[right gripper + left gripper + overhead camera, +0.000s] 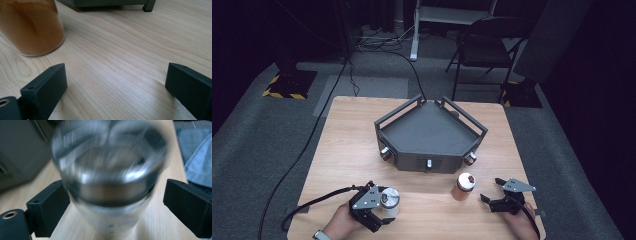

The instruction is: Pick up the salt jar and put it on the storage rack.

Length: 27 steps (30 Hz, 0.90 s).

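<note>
The white jar (389,201) stands upright near the table's front-left corner, between the jaws of the left gripper (382,212), which stand apart on either side of it; in the left gripper view the right pad (188,207) is clear of the glass and the left pad (50,207) sits at its edge, so no grip is made yet. The jar (110,182) looks like smooth, rigid glass with a metal cap: likely slippery, breakable and moderately heavy, best squeezed on the straight body below the cap. The right gripper (492,197) rests wide and empty at the front-right corner, beside 1 orange jar (463,187). The table (347,145) is flat pale wood, with a dark tray (430,132) mid-table, on grey carpet in a dim room.
</note>
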{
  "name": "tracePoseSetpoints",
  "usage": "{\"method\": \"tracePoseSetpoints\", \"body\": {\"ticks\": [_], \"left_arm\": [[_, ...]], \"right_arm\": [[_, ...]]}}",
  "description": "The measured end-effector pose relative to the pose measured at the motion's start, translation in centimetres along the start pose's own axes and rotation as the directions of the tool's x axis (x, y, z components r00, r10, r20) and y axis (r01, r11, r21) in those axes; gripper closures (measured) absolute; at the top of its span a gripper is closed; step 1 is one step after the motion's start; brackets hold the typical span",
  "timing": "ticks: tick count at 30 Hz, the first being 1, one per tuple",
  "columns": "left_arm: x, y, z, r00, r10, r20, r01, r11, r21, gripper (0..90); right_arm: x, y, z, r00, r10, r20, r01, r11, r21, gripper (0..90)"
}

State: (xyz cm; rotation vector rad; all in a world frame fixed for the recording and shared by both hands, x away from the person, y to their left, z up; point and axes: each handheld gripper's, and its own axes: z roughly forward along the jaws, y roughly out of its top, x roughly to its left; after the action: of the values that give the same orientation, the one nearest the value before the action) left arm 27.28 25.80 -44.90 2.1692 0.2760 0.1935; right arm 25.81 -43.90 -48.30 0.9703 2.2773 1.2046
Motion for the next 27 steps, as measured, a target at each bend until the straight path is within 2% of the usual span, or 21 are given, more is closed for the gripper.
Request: {"method": "tracePoseSetpoints", "body": {"ticks": [2, 6, 7, 10, 18, 21, 24, 27], "left_arm": [[0.3, -0.3, 0.4, 0.9998, -0.019, 0.005, 0.019, 0.9998, 0.008, 10.3], [0.3, -0.7, 0.8, 0.9999, 0.004, 0.015, -0.004, 1.0, 0.004, 21.1], [0.1, -0.8, 0.9, 0.9999, 0.01, 0.004, -0.01, 0.9999, 0.0, 22.9], [0.3, -1.1, 0.9, 1.0, -0.006, 0.001, 0.006, 0.9998, -0.018, 29.0], [0.3, -1.1, 0.9, 0.9996, -0.027, 0.006, 0.027, 0.9994, -0.021, 30.1], [0.5, -0.5, 0.9, 0.9985, -0.042, 0.034, 0.042, 0.9991, -0.01, 30.1], [0.3, 0.1, 0.8, 0.9965, -0.045, 0.071, 0.048, 0.9979, -0.043, 30.1], [0.1, 1.1, 0.5, 0.9948, -0.06, 0.082, 0.068, 0.9937, -0.09, 30.1]], "right_arm": [[0.0, 0.0, 0.0, 1.0, 0.0, -0.001, 0.0, 1.0, 0.0, 4.2], [0.0, 0.0, 0.0, 1.0, -0.001, -0.001, 0.001, 1.0, 0.0, 4.2], [0.0, 0.0, 0.0, 1.0, 0.0, -0.001, 0.0, 1.0, 0.0, 4.1], [0.0, 0.0, 0.0, 1.0, -0.001, -0.001, 0.001, 1.0, 0.0, 4.1], [0.0, 0.0, 0.0, 1.0, -0.001, -0.002, 0.001, 1.0, 0.0, 4.1], [0.0, 0.0, 0.0, 1.0, 0.0, -0.002, 0.0, 1.0, 0.0, 4.1], [0.0, 0.0, 0.0, 1.0, 0.0, -0.002, 0.0, 1.0, 0.0, 4.1], [0.0, 0.0, 0.0, 1.0, 0.0, -0.002, 0.0, 1.0, 0.0, 4.1]]}}
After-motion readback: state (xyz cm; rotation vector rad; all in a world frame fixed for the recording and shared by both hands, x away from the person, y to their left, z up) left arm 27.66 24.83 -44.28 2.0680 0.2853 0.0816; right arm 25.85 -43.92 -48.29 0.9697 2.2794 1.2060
